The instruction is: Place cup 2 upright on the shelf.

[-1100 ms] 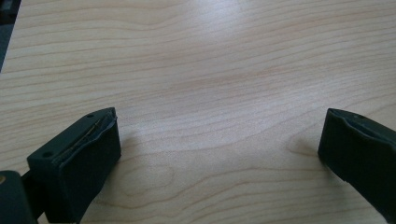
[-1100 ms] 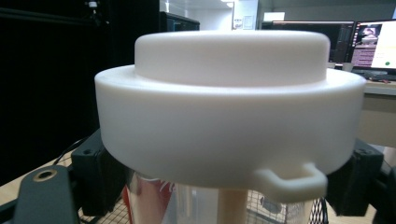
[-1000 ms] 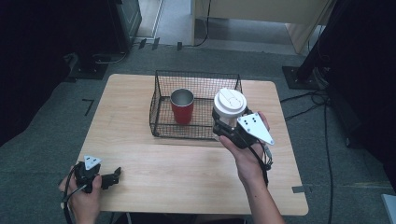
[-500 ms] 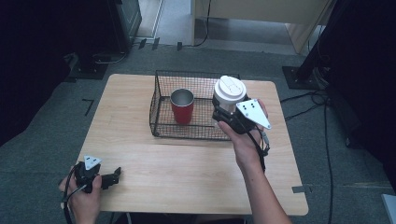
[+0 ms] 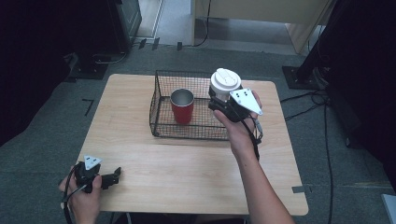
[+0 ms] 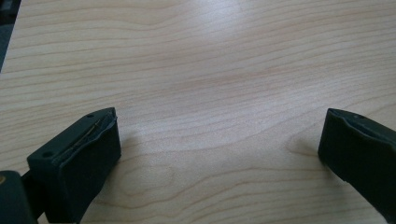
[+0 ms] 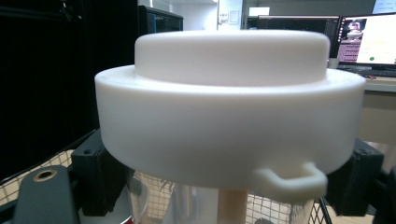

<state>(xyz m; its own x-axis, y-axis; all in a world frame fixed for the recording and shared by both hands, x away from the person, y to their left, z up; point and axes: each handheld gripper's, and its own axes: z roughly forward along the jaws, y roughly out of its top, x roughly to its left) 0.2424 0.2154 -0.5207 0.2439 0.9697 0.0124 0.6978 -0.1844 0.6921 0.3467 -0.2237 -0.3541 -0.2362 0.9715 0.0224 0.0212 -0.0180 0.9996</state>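
Observation:
My right gripper (image 5: 218,101) is shut on a clear cup with a white lid (image 5: 225,80), held upright in the air above the right end of a black wire basket (image 5: 158,103). In the right gripper view the lid (image 7: 229,107) looms close, and both black jaws press on the clear cup (image 7: 196,205) just below it. A red cup with a metal rim (image 5: 182,106) stands inside the basket, left of the held cup. My left gripper (image 5: 115,174) rests open near the table's front left corner, with bare wood (image 6: 210,70) between its jaws.
The light wooden table (image 5: 187,163) has free room in front of the basket and along its left side. Dark furniture, stands and cables surround it on the grey floor. Lit monitors (image 7: 369,37) stand beyond the basket.
My right hand has carried the lidded cup away from the person, from beside the basket's right front to above its right end. The left gripper has not moved.

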